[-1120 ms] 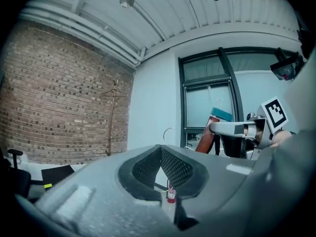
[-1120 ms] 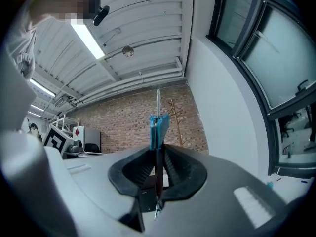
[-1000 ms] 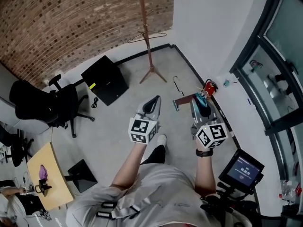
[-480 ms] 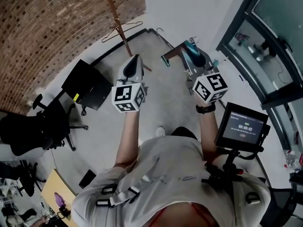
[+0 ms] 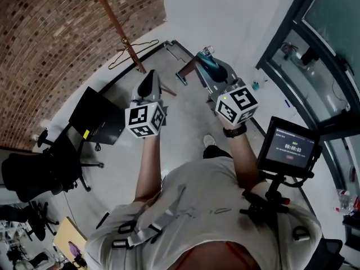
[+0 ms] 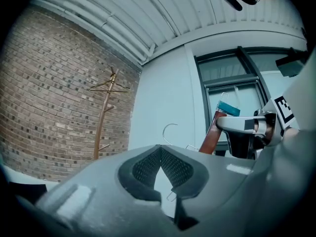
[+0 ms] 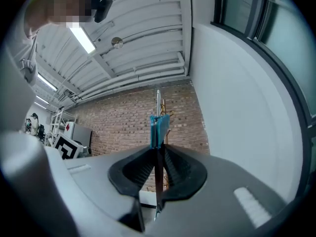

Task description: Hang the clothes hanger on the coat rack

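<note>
The left gripper (image 5: 152,75) has its jaws together with nothing in them. The right gripper (image 5: 209,66) is clamped on the clothes hanger (image 5: 188,69), seen edge-on between its pads in the right gripper view. The hanger's brown bar juts towards 10 o'clock and its hook points at the white wall (image 5: 225,16).

The coat rack (image 5: 119,30) stands at 11 o'clock from the grippers, near the corner where the brick wall (image 5: 56,49) meets the white one. A wire hanger (image 5: 133,52) hangs on it.

Bare grey floor (image 5: 185,122) lies open between the two grippers. A black cabinet (image 5: 98,122) sits at 9 o'clock and an office chair (image 5: 34,173) at 8 o'clock, both well apart from the left gripper. A screen (image 5: 288,149) on a stand is near the right forearm, at 4 o'clock.
</note>
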